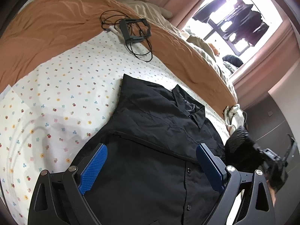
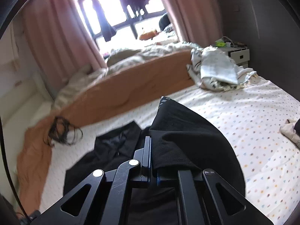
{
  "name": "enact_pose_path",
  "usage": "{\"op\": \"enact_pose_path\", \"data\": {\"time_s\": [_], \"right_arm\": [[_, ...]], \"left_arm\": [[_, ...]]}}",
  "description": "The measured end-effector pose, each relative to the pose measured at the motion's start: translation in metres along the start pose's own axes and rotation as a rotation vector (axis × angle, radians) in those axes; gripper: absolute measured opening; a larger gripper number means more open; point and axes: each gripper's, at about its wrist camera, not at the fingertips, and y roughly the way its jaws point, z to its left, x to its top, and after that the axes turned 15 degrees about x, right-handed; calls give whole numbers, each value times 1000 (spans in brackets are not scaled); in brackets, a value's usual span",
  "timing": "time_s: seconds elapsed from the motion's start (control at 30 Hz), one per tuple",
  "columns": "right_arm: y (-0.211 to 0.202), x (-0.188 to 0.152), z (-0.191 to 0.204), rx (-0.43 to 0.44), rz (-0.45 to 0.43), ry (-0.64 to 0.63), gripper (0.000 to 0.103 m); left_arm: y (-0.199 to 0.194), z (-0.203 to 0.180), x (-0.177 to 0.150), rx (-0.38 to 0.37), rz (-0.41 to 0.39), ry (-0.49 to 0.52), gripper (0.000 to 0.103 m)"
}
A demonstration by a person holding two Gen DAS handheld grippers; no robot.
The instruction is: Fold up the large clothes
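A black button-up shirt lies on the flower-dotted bed sheet, collar towards the orange blanket. My left gripper hovers over the shirt's lower part. It is open, and nothing sits between its blue pads. In the right wrist view my right gripper is shut on a fold of the black shirt. That fold is lifted and drapes over the right finger, hiding it. The rest of the shirt lies below on the sheet. At the left wrist view's right edge a black-gloved hand holds a dark device.
An orange blanket covers the far half of the bed. A black frame with looped cables rests at its edge. Crumpled pale clothes lie near a small nightstand. Pink curtains flank a bright window.
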Motion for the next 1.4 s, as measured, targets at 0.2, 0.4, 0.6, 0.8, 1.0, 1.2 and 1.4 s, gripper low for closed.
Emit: {"op": "enact_pose_path", "data": {"time_s": [0.2,0.4,0.6,0.8,1.0,1.2,1.4], "right_arm": [[44,-31,29,-8,91,-37,5],[81,-65,40,1,215,-29,12],[84,-89,34,130,340,46,57],[48,-97,19,180,372,106,63],[-10,-95,-19,79,284,125,70],[-38,-104,-75,-30,250,209,70],[-39,-100,-102,-69,242,265,70]], "left_arm": [[4,5,1,-4,22,-14,96],[4,11,3,-1,22,-36,96],[6,5,1,2,32,-23,96],[6,-1,-2,8,34,-7,96],[8,-13,-8,19,35,25,96],[14,-30,-18,37,39,80,96],[22,-40,-27,71,46,124,96]]}}
